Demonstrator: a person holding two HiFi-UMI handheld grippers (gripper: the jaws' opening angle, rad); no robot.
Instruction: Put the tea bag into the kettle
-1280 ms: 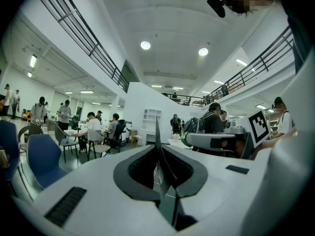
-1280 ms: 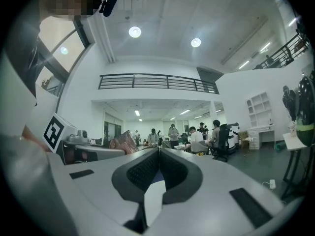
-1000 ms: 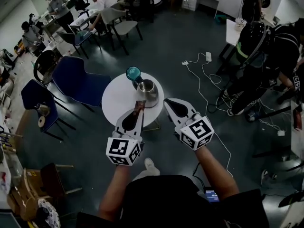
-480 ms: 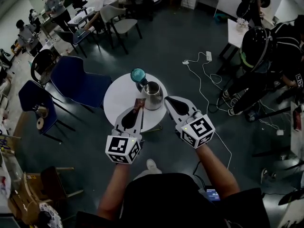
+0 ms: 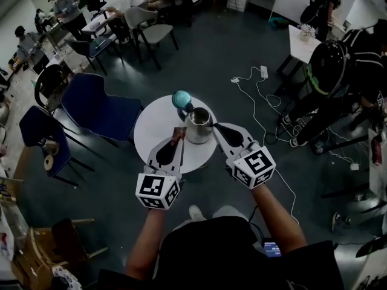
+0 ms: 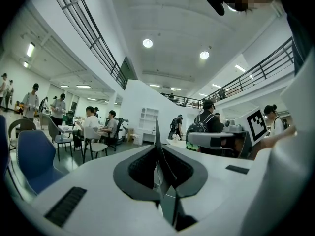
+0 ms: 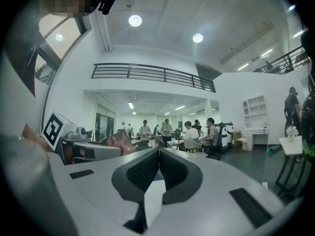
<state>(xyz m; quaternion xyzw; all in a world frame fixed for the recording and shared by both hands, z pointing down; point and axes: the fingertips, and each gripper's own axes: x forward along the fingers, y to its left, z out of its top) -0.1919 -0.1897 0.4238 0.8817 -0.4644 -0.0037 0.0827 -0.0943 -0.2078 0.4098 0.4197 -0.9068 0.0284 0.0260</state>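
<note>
Our left claw (image 5: 177,142) reaches over the near edge of the round white table (image 5: 151,122) in the head view, pinching a brownish tea bag (image 5: 178,132) that sticks out past its tips. Just right of those tips stands the open steel kettle (image 5: 198,124), with a teal lid (image 5: 181,99) on the table beyond it. Our right claw (image 5: 216,127) sits just beside the kettle's far side, so the kettle stands between the two claws.

From the left gripper view, we see the jaws pressed onto the tea bag (image 6: 156,132), which shows edge-on as a thin blade rising above the tips. Our right claw appears off to the right at about the same height.

From the right gripper view, the jaws meet flat against each other with nothing between them. Off to the left, the tea bag (image 7: 119,144) shows as a reddish-brown crumple at the left claw's tips.
</note>
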